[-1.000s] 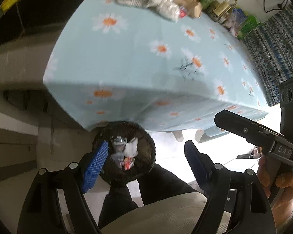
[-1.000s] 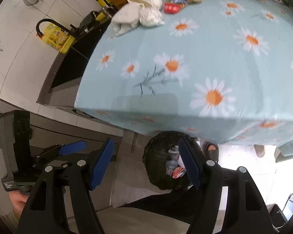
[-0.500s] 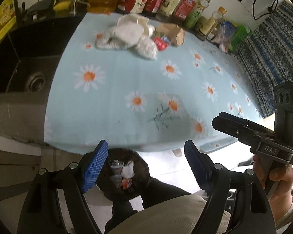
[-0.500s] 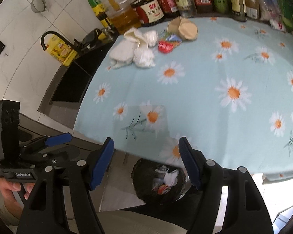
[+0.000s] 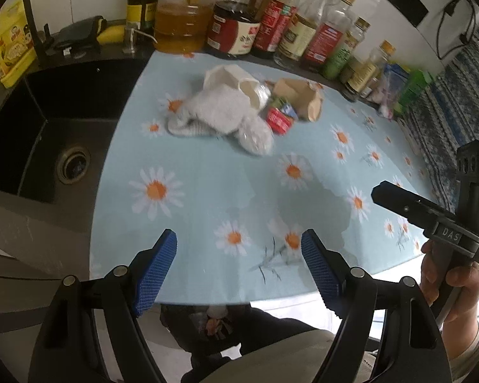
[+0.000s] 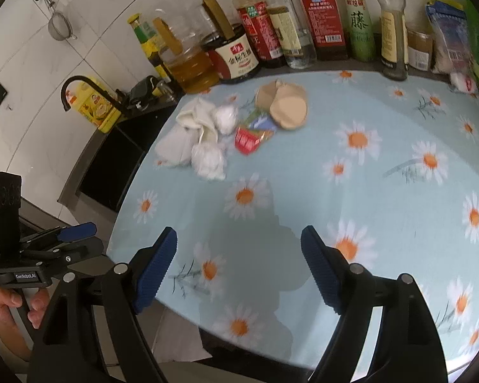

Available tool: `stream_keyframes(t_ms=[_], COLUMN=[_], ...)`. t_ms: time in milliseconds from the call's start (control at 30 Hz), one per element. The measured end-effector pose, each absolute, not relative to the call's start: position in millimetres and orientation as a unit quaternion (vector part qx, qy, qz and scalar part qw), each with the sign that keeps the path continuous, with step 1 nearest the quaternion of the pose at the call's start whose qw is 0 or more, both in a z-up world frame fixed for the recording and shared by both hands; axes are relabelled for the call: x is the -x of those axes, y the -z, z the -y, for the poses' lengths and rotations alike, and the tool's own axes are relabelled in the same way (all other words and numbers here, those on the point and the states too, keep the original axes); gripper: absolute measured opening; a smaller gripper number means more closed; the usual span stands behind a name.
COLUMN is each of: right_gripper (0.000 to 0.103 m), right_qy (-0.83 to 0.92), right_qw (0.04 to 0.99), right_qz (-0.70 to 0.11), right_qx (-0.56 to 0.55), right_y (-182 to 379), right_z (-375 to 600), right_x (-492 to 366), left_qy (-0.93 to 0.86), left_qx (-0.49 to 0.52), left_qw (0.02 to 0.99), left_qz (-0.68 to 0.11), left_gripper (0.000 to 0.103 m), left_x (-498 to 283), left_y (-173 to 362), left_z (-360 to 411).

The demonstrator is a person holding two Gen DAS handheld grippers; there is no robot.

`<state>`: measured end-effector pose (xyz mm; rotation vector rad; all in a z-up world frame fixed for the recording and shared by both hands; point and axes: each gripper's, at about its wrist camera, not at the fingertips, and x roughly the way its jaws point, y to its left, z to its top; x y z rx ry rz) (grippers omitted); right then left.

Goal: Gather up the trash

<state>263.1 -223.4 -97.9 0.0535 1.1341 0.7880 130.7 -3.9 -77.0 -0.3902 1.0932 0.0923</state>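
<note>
The trash sits in a loose heap on the table (image 5: 207, 191), which is covered in a pale blue daisy cloth, toward 12 o'clock in both wrist views. In the heap are a crumpled white cup (image 5: 236, 86) lying on its side with its mouth open, a grey-white wad of tissue (image 5: 214, 115) below it, a clear crumpled bag (image 5: 255, 134) at the heap's 5 o'clock edge, a red wrapper (image 5: 279, 119) just right of the tissue, and a brown paper bag (image 5: 300, 97) at 3 o'clock, flattened and torn open.

Along the table's far edge stands a row of bottles (image 6: 303, 22): a big jug about a third full of amber oil (image 5: 182, 22), a dark sauce jar with a red and white label, and several slimmer sauce and vinegar bottles, some nearly empty.

At 9 o'clock from the table is a black sink (image 5: 48, 134), its basin bare down to the drain.

Under the table's near edge, at 6 o'clock in the left wrist view, a black bin (image 5: 207, 325) shows scraps of white and red rubbish inside.

The left gripper (image 5: 239, 268) hangs above the near edge of the table, jaws wide with nothing between them. The right gripper (image 6: 239, 268) is likewise above the cloth, its jaws opening, nothing in them.
</note>
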Motion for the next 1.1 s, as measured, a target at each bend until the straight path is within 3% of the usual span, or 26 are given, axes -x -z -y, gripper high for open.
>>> stream_keyframes(t_ms=[867,967,1100], right_gripper=[0.081,0.083,0.083], right_qy=[-0.415,-0.417,-0.42], right_qw=[0.734,0.728,0.722], right_qz=[-0.537,-0.544,-0.549], right_qx=[0.012,0.011,0.011], right_y=[136.9,143.7,151.1], right_z=[177.0,172.0,166.2], right_x=[-415.3,-425.1,-437.9], left_qy=[-0.134,-0.148,-0.151], left_qx=[0.157,0.145,0.142], left_qw=[0.808,0.808,0.806], left_qz=[-0.552,-0.552,-0.555], left_gripper=[0.078,0.085,0.085], left_x=[-253.5,-262.2,-271.6], left_y=[103.2,105.9,108.9], left_z=[-23.3,-28.3,-33.2])
